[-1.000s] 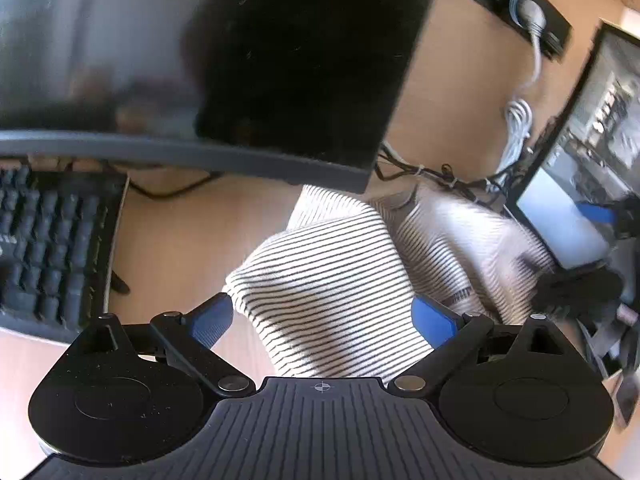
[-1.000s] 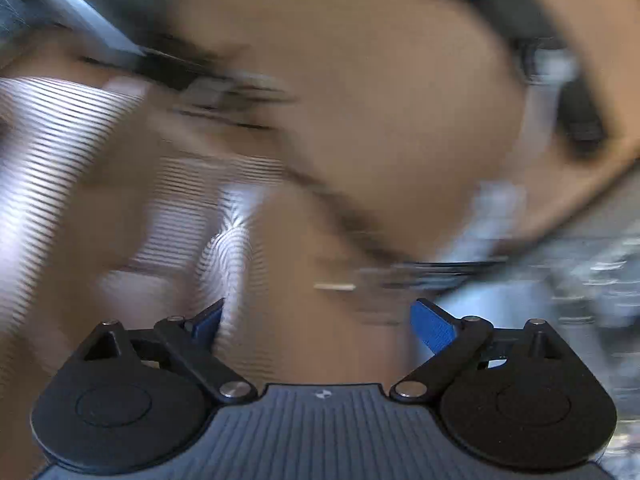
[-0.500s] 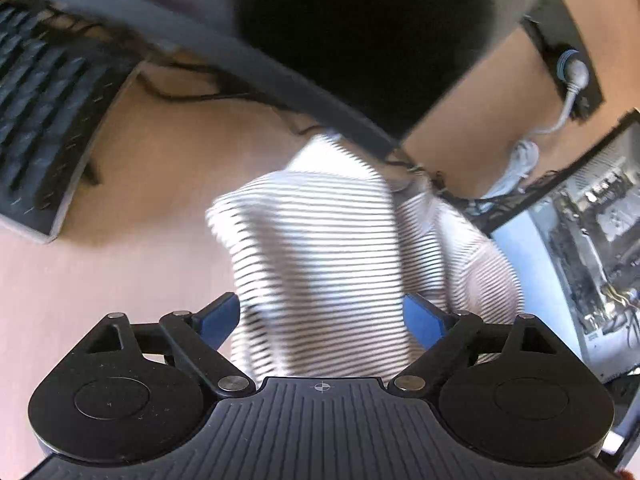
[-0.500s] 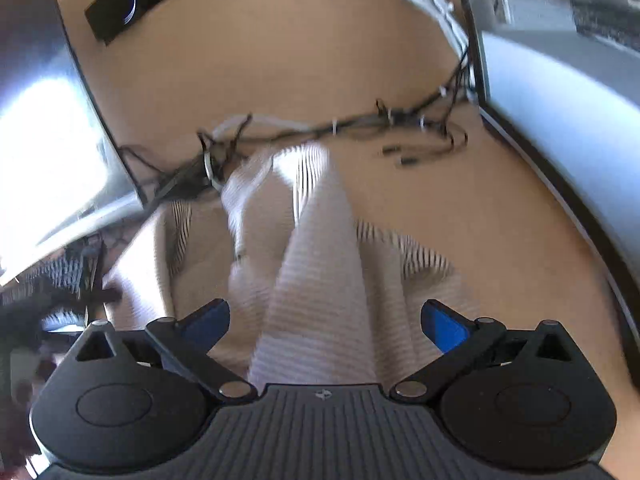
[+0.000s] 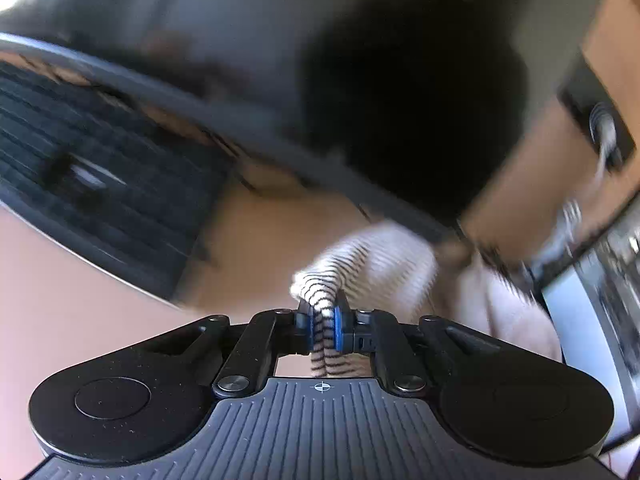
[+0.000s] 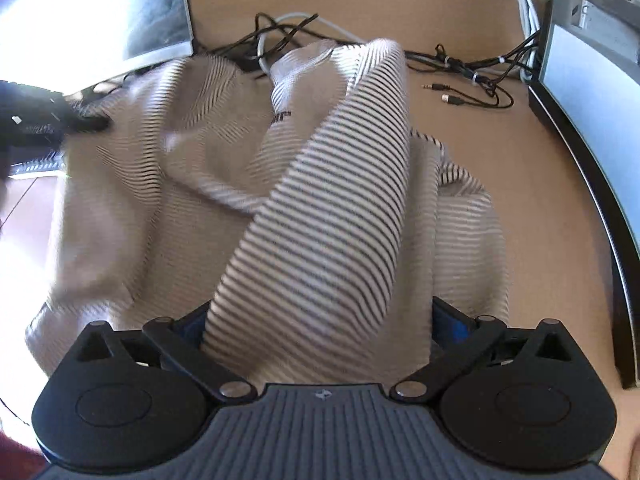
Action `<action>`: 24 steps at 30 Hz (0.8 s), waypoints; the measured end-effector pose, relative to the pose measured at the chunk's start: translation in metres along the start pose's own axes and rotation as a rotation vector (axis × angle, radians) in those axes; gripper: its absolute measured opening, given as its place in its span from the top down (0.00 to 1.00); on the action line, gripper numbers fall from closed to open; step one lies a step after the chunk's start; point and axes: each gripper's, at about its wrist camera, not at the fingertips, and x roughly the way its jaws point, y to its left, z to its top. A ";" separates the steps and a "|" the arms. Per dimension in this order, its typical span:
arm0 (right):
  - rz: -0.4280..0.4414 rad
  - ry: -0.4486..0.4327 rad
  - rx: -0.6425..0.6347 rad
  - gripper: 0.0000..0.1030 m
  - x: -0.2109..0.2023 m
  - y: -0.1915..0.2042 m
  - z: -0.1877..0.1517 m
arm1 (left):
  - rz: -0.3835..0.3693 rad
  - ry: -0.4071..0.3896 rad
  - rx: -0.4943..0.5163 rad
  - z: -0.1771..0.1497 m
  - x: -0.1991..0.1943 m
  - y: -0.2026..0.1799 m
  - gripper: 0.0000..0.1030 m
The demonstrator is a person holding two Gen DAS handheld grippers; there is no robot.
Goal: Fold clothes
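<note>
A white shirt with thin dark stripes point(image 6: 328, 200) lies crumpled on the wooden desk point(image 6: 500, 152). In the left wrist view my left gripper point(image 5: 323, 322) has its jaws closing tight on a bunched edge of the shirt point(image 5: 380, 264), and the blue pads press on the fabric. That view is blurred by motion. My right gripper point(image 6: 320, 320) points down over the heap with its jaws wide. A thick striped fold runs between its blue pads, which do not pinch it. A dark shape at the left of the right wrist view touches the cloth.
A black keyboard point(image 5: 100, 184) and a dark monitor point(image 5: 280, 60) sit behind the shirt. Tangled cables point(image 6: 460, 68) lie at the back. A computer case point(image 6: 592, 40) stands at the right, close to the cloth.
The left gripper went from wide open to shut on the shirt's edge and swung sideways. The right gripper dropped closer to the heap, and a striped fold now lies between its fingers.
</note>
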 end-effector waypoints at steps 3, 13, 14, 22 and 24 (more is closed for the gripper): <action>0.009 0.005 0.007 0.00 -0.005 -0.002 -0.007 | 0.064 -0.007 0.008 0.013 -0.017 0.029 0.90; -0.021 0.115 0.032 0.03 -0.008 0.010 0.021 | 0.023 0.070 0.031 0.011 -0.020 0.044 0.62; -0.020 0.093 0.031 0.10 -0.016 0.010 0.026 | 0.018 0.051 0.057 0.013 -0.026 0.041 0.57; -0.166 -0.167 -0.154 0.25 -0.026 0.035 0.112 | -0.072 0.007 0.279 0.028 -0.008 -0.012 0.24; -0.165 -0.131 -0.180 0.29 -0.002 0.038 0.125 | -0.064 0.047 0.345 0.024 0.019 -0.031 0.23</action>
